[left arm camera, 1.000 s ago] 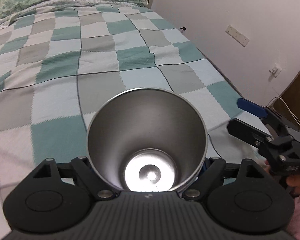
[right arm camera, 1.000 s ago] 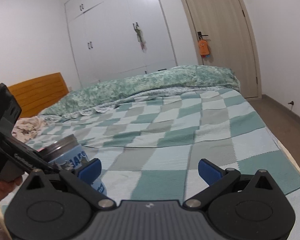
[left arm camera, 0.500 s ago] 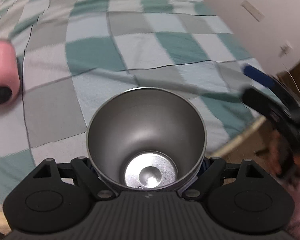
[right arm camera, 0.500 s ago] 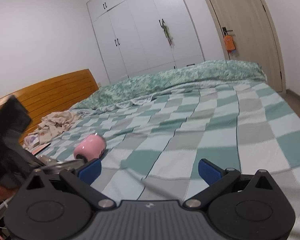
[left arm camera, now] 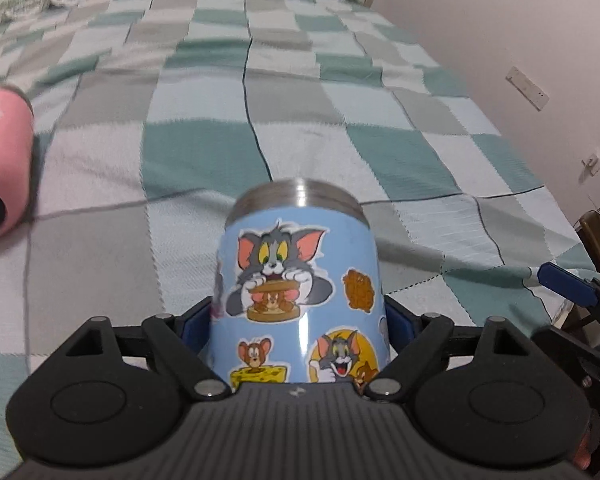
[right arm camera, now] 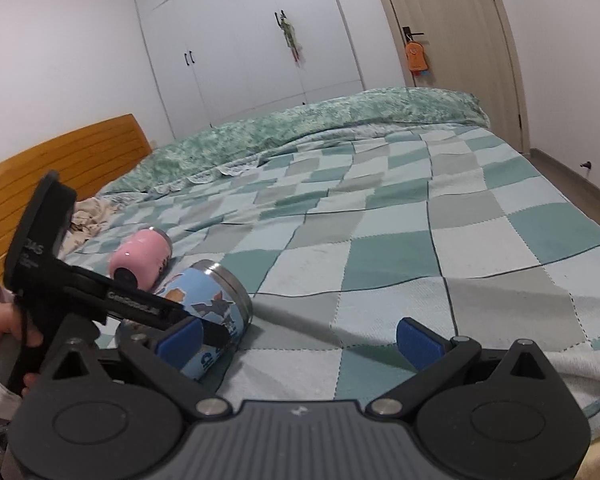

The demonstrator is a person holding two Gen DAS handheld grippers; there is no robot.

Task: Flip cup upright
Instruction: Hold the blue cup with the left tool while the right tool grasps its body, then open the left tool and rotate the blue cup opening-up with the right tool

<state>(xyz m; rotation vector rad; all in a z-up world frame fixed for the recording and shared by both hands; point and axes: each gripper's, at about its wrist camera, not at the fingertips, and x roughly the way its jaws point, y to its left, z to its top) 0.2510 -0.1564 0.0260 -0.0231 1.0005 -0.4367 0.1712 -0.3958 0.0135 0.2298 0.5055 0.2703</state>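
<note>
My left gripper (left arm camera: 300,324) is shut on a blue cartoon-sticker steel cup (left arm camera: 296,280). The cup's steel rim points away from the camera toward the bed. In the right wrist view the same cup (right arm camera: 214,308) is tilted with its rim up and to the right, near the checked blanket (right arm camera: 380,248); whether it touches is unclear. A pink cup (left arm camera: 2,160) lies on its side at the left, and shows just behind the blue cup in the right wrist view (right arm camera: 142,254). My right gripper (right arm camera: 298,340) is open and empty over the bed's near edge.
The checked bed cover (left arm camera: 300,120) fills most of the view, with a green duvet (right arm camera: 320,120) at the far end. A wooden headboard (right arm camera: 60,160) stands at the left. A wall (left arm camera: 520,40) runs along the bed's right side.
The left gripper has turned with the blue cup: before I looked into its open mouth, now I see its sticker side. The pink cup has come into view.
</note>
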